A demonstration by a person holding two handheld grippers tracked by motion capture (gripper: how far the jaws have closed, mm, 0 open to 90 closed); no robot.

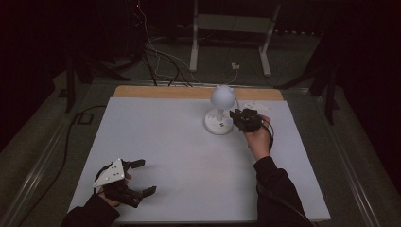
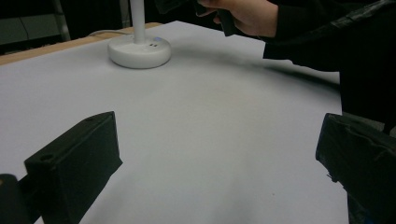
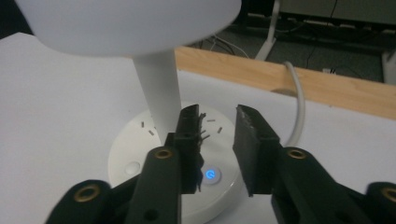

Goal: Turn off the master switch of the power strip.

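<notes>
A small white lamp (image 1: 220, 112) stands on the far right part of the white desk (image 1: 179, 156), near its wooden back edge, with a round shade over a slim stem and a flat round base. The right tongs (image 1: 235, 117) sit just beside that base, held from behind by the person's right hand (image 1: 259, 137). In the right gripper view the right tongs (image 3: 218, 140) hang over the base (image 3: 140, 154), their jaws drawn fairly close together with a narrow gap between them and nothing clamped in it; beneath that gap a small button glowing blue (image 3: 210, 175) shows on the base, and whether a jaw tip touches the base cannot be told. A white cord (image 3: 299, 107) curves away from the base toward the wooden edge. The left tongs (image 1: 143, 177) rest low over the near left corner of the desk, well apart from the lamp, released, with the jaws spread wide and only bare desk between them, as the left gripper view also shows, where the lamp's base (image 2: 139, 50) stands far off.
</notes>
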